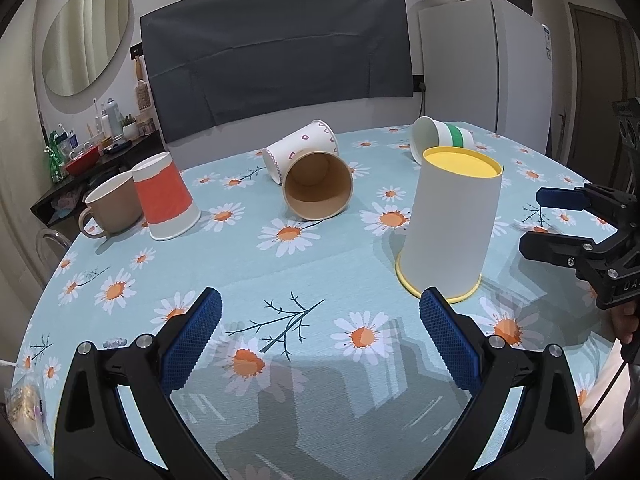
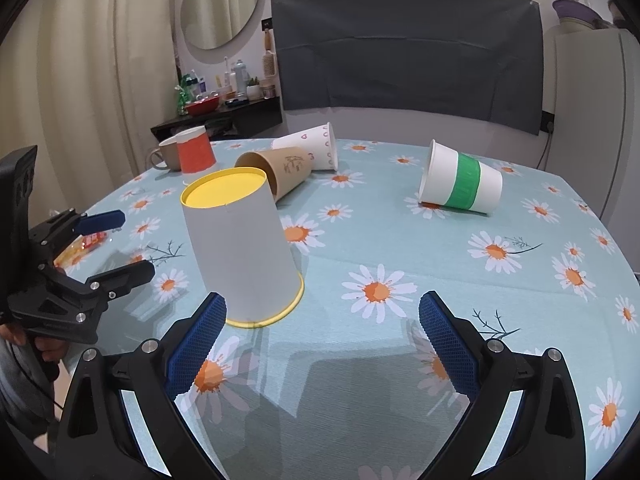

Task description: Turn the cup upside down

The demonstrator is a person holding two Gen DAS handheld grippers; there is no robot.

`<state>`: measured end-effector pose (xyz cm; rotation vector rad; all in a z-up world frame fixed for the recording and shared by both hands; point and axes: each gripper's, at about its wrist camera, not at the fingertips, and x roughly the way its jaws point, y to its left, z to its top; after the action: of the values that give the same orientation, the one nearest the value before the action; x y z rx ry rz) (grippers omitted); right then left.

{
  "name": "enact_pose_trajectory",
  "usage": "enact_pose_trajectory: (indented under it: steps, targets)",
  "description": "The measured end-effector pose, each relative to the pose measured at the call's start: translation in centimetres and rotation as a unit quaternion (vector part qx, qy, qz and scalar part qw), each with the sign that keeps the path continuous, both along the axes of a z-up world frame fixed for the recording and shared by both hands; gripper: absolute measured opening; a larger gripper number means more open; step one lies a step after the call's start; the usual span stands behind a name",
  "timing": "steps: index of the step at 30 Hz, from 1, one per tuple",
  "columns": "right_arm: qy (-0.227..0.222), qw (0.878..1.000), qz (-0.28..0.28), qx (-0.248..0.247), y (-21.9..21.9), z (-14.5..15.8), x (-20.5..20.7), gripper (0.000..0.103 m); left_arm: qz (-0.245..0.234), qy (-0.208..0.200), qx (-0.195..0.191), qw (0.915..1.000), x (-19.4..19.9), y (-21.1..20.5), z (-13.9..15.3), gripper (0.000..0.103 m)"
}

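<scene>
A tall white cup with yellow rim and yellow base (image 1: 450,224) stands upside down on the daisy tablecloth; it also shows in the right wrist view (image 2: 244,248). My left gripper (image 1: 320,316) is open and empty, just in front and left of it. My right gripper (image 2: 322,320) is open and empty, with the cup by its left finger (image 2: 200,344). Each gripper shows in the other's view, the right one (image 1: 560,220) and the left one (image 2: 108,244), both open. A brown cup (image 1: 318,184), a heart-patterned cup (image 1: 304,148) and a green-banded cup (image 2: 460,180) lie on their sides.
An orange-banded cup (image 1: 166,196) stands upside down next to a tan mug (image 1: 112,210) at the far left. A white fridge (image 1: 484,68) stands behind the table on the right, a cluttered shelf (image 1: 88,152) at the left. A packet (image 1: 24,404) lies at the table's near left edge.
</scene>
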<state>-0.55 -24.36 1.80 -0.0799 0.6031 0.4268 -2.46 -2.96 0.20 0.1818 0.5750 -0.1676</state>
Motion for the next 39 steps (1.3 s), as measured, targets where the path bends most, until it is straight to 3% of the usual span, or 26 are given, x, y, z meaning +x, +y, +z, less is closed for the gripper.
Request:
enact_pose_trajectory:
  steps: [8,39]
  targets:
    - [0.000,1.000,0.002,0.000,0.06,0.08,-0.02,0.093,0.000,-0.001,0.011,0.9999,-0.06,-0.25,-0.08,0.097]
    - [-0.003,1.000,-0.002,0.002,-0.08,0.13,-0.02,0.093,-0.004,0.011,-0.004,0.9999,0.40,0.13,-0.21,0.097]
